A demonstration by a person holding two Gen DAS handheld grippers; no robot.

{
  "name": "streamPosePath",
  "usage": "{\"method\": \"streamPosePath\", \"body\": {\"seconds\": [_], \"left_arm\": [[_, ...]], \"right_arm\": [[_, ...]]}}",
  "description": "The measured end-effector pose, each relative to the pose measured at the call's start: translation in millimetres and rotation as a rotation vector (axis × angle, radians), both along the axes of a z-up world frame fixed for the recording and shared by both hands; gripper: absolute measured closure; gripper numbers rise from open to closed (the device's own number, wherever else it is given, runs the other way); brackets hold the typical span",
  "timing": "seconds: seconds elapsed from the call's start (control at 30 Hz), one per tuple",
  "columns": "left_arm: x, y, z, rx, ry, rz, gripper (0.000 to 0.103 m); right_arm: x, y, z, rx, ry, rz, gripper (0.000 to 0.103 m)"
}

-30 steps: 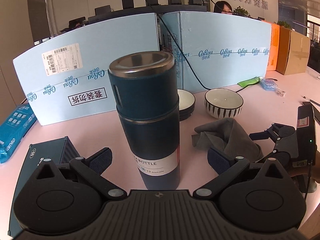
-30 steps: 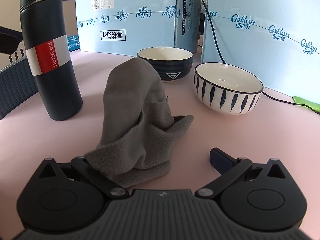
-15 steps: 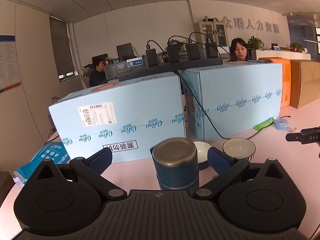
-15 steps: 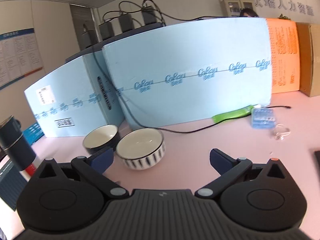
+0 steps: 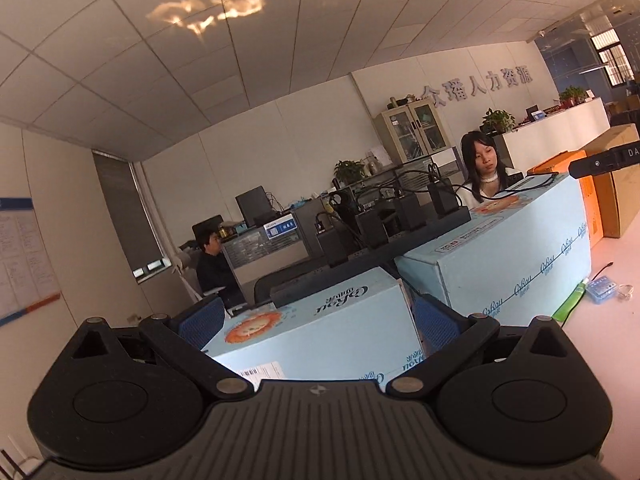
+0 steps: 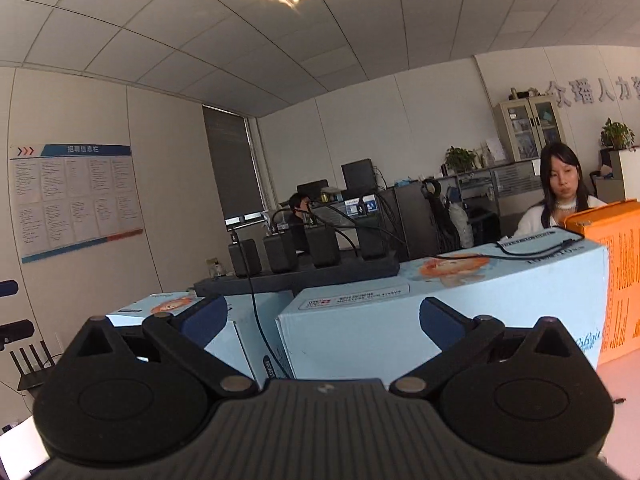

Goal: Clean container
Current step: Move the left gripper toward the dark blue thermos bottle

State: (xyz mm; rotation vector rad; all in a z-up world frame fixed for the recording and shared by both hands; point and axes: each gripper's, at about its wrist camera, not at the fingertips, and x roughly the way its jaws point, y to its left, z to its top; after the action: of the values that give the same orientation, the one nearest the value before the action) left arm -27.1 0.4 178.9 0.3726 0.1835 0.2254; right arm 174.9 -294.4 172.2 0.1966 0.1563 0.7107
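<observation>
The dark blue bottle, the grey cloth and the bowls are out of both views now. My left gripper [image 5: 318, 320] is open and empty, raised high and tilted up toward the tops of the light blue boxes [image 5: 320, 320]. My right gripper [image 6: 320, 316] is open and empty too, raised and looking over the light blue boxes [image 6: 440, 300]. A black part of the right gripper [image 5: 604, 162] shows at the right edge of the left wrist view.
A black tray of chargers with cables [image 6: 304, 264] lies across the box tops. An orange box [image 6: 616, 264] stands at the right. The pink table [image 5: 608, 320] shows at the right with a small blue case [image 5: 602, 292]. Two people sit behind the boxes.
Both grippers have risen and tilted up, away from the table. The bottle, the cloth and the bowls have dropped out of view. Both grippers stay open and empty.
</observation>
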Motion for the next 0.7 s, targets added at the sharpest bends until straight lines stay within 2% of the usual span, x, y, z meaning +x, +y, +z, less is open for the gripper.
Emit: {"method": "streamPosePath", "body": {"seconds": [0.1,0.23,0.37,0.43,0.5,0.6,0.7], "left_arm": [[-2.4,8.9,-18.7,-0.099,0.038,0.018,0.001],[-15.9,7.3,-53.2,-0.153,0.093,0.039,0.001],[-15.9,1.6,-90.9,-0.233,0.213,0.04,0.001],[-10.5,-4.5,-108.4,-0.25,0.265,0.044,0.001],[-3.8,-8.3,-120.9,-0.263,0.291,0.042,0.001],[11.5,-10.1,-135.0,-0.288,0.298,0.084,0.001],[24.7,-14.5,-148.7,-0.333,0.298,0.138,0.001]], "right_arm": [[-6.4,7.9,-19.1,0.001,-0.041,0.07,0.0],[-19.1,24.6,-68.5,-0.03,0.017,0.194,0.0],[-30.0,33.8,-112.5,-0.005,0.125,0.165,0.0],[-35.9,41.1,-121.6,-0.027,0.161,0.133,0.0],[-41.7,47.1,-127.9,-0.062,0.16,0.175,0.0],[-52.0,51.6,-128.4,-0.124,0.111,0.216,0.0],[-56.0,50.8,-134.7,-0.131,0.107,0.202,0.0]]}}
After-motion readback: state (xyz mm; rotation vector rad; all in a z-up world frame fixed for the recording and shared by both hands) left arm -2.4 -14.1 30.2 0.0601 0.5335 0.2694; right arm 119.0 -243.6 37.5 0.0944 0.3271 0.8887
